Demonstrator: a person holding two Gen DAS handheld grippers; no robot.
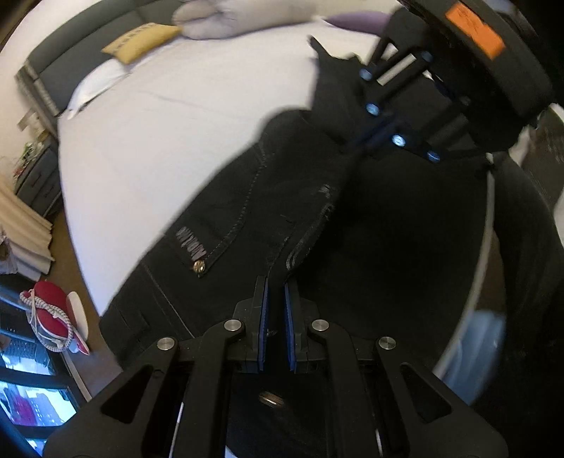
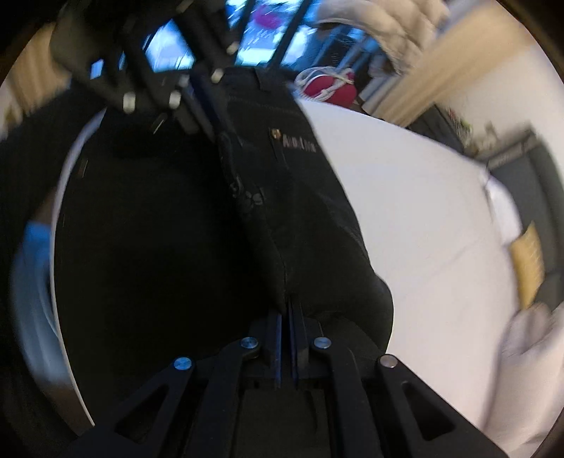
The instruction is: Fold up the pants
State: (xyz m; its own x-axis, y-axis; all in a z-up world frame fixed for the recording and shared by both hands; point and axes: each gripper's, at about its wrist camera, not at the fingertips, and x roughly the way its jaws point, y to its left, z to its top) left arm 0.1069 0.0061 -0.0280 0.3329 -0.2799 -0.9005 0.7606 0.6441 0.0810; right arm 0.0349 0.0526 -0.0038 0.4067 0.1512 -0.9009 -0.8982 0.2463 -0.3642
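Black pants (image 1: 246,218) with white stitching and a small brass rivet hang stretched between my two grippers above a white bed (image 1: 169,116). My left gripper (image 1: 275,285) is shut on the pants' edge near the waistband. My right gripper (image 2: 287,306) is shut on the pants (image 2: 303,197) at the other end. In the left wrist view the right gripper (image 1: 370,141) shows at the upper right, pinching the cloth. In the right wrist view the left gripper (image 2: 208,109) shows at the upper left, also pinching it. The views are blurred.
A yellow cushion (image 1: 141,40) and grey pillows (image 1: 218,19) lie at the head of the bed by a dark headboard (image 1: 81,49). A red shoe (image 1: 53,317) lies on the floor beside the bed. A dark nightstand (image 1: 38,183) stands near the wall.
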